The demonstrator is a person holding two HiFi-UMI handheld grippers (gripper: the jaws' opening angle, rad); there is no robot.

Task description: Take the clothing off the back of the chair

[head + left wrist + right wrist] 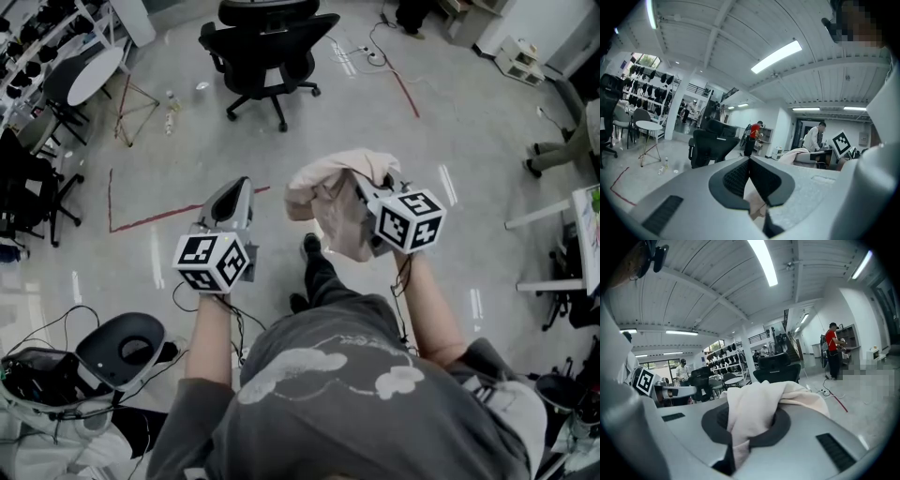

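Observation:
My right gripper (364, 195) is shut on a cream cloth garment (330, 192), which bunches over its jaws and hangs below them, clear of the floor. In the right gripper view the garment (759, 411) spills out from between the jaws and covers the tips. The black office chair (269, 52) stands well ahead of both grippers with its back bare; it also shows as the chair (780, 371) in the right gripper view and the chair (712, 145) in the left one. My left gripper (234, 190) is level beside the right one, its jaws shut together with nothing seen held.
Red tape lines (141, 220) mark the floor. A round white table (94, 73) and another black chair (33, 192) stand at the left. Cables and a grey headset (122, 349) lie at the lower left. A seated person's legs (558, 150) show at the right.

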